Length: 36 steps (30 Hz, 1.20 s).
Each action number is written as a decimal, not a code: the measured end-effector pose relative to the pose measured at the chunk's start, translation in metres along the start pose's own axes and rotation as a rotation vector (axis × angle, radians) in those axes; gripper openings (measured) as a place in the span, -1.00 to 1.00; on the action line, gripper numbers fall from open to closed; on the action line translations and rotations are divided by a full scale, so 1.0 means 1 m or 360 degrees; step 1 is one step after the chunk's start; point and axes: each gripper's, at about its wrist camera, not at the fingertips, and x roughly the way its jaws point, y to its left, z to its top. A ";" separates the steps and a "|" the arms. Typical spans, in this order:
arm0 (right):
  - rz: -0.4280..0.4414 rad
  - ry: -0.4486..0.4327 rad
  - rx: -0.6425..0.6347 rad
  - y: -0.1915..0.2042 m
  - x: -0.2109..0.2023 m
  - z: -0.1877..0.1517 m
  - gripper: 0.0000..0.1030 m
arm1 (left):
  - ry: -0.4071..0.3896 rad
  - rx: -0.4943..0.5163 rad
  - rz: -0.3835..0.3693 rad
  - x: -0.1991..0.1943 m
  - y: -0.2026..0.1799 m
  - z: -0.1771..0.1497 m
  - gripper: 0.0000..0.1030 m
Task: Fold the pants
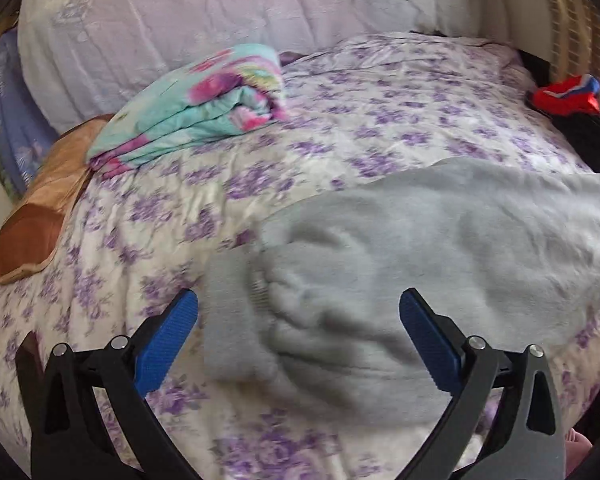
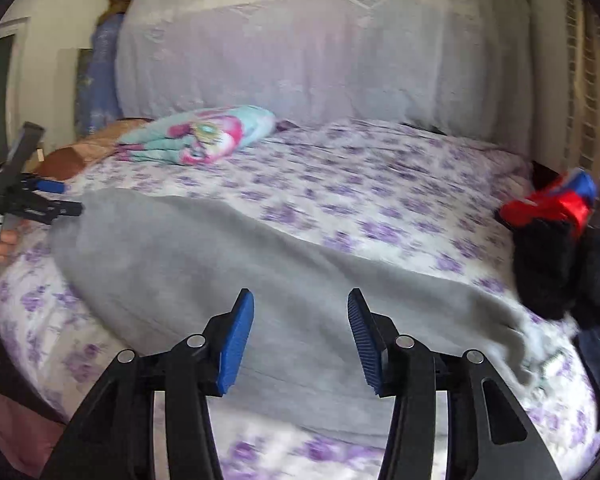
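Grey pants [image 1: 440, 240] lie spread across the flowered bedspread [image 1: 340, 120], with a ribbed cuff end [image 1: 236, 320] bunched near the front. My left gripper [image 1: 298, 300] hovers above that bunched end, jaws wide open and nothing between them. In the right wrist view the same grey pants [image 2: 240, 264] stretch from left to right over the bed. My right gripper [image 2: 300, 300] stands open above the cloth, its blue pads [image 2: 236, 344] clear of the fabric. The left gripper [image 2: 56, 196] shows at the left edge, held by a hand [image 2: 2, 246].
A folded turquoise and pink blanket [image 1: 196, 108] lies at the back left of the bed. A red and blue garment [image 2: 560, 200] sits on dark clothes [image 2: 544, 264] at the right edge. Brown pillows [image 1: 32, 236] sit left. A lilac-covered headboard [image 2: 300, 48] rises behind.
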 end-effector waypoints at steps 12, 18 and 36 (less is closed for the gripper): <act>0.0163 0.0340 -0.0043 0.032 0.042 -0.015 0.10 | 0.0087 -0.0141 -0.0016 0.004 0.028 -0.016 0.90; 0.0284 0.0095 0.0063 0.021 0.064 0.052 0.19 | -0.0258 0.0024 -0.0280 -0.035 -0.033 0.030 0.91; 0.0650 0.0603 0.0557 0.000 0.225 0.074 -0.09 | 0.0199 0.0044 -0.0070 0.060 -0.077 0.017 0.91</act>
